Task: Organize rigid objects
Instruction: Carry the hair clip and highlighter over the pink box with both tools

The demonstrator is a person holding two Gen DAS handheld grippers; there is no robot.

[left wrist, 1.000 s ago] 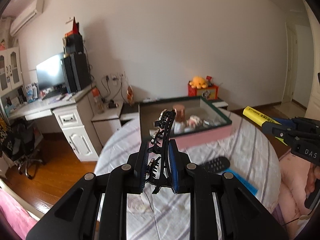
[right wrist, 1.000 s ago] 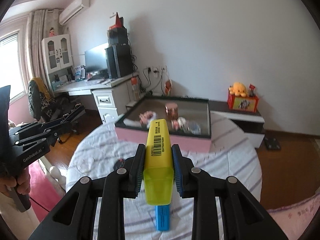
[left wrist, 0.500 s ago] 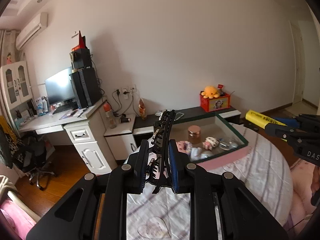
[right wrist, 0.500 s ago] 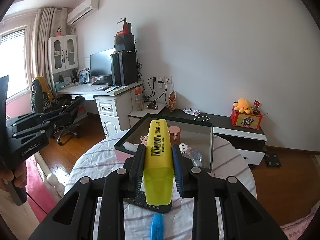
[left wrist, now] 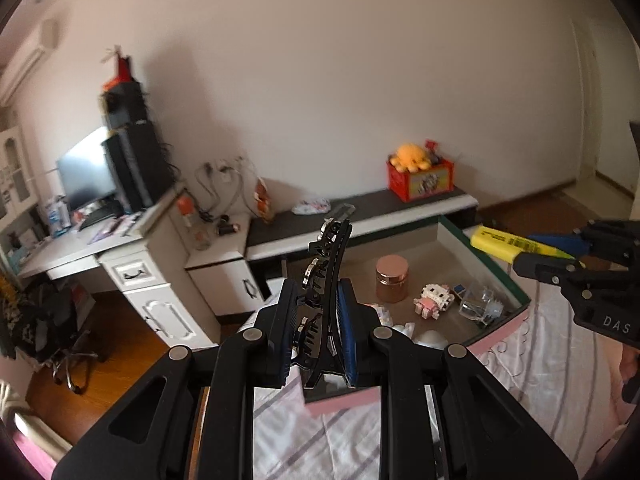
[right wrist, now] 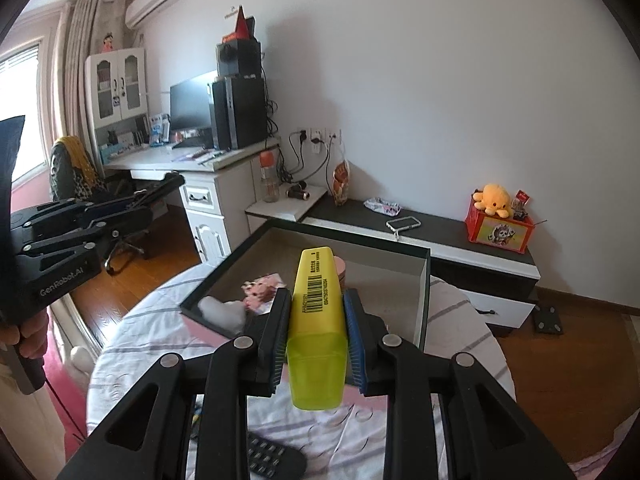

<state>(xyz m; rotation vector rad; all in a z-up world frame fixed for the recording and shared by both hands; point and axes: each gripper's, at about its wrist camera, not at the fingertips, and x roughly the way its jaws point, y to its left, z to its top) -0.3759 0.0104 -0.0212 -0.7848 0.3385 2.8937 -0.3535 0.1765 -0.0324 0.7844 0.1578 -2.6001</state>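
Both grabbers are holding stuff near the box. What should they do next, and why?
Probably carry both a little further over the box and lower them. The left gripper is shut on a black hair clip, the right gripper on a yellow highlighter, and other small things already lie inside the box.

The left gripper [left wrist: 318, 322] clamps a black hair clip [left wrist: 325, 276], which stands upright between its pads; beyond lies the pink-sided box [left wrist: 500, 328], holding a copper-lidded jar [left wrist: 392, 278] and a small block figure [left wrist: 434, 304]; at right, the right gripper [left wrist: 556, 258] grips a yellow highlighter [left wrist: 500, 244].
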